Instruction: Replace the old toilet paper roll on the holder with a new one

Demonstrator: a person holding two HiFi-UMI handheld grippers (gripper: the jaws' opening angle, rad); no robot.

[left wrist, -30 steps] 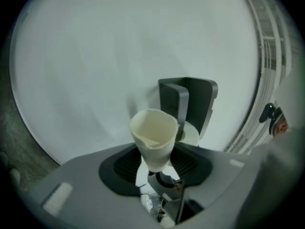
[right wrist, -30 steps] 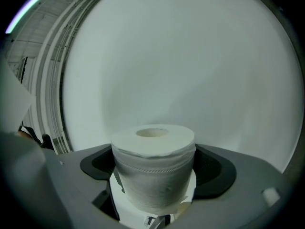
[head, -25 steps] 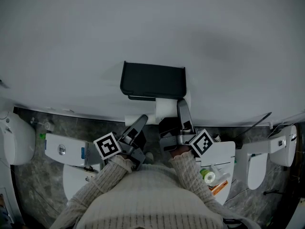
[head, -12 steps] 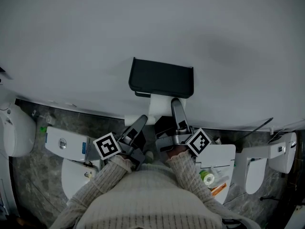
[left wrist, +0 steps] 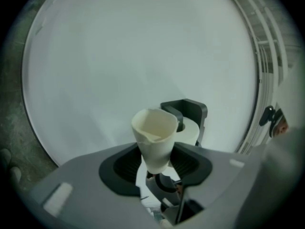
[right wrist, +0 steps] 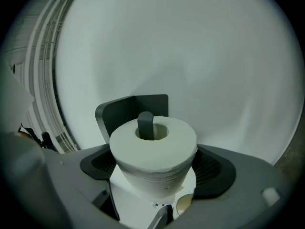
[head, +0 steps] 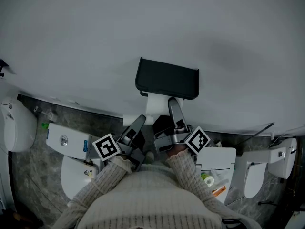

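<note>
A black holder hangs on the white wall. Just under it is the new white toilet paper roll, with my right gripper shut on it. In the right gripper view the roll sits between the jaws, the holder's dark peg stands in its core, and the holder's back plate is behind it. Lower left, my left gripper is shut on the old cardboard tube, which is squashed between the jaws. The left gripper view shows the holder and the new roll behind that tube.
A grey stone floor lies below the wall. White toilet fixtures stand at the left and at the right, with another further right. Small green and orange items lie by the right one.
The right gripper and the roll have shifted left under the holder. The left gripper with the tube has kept its place. The whole view has drifted, so the holder sits further right.
</note>
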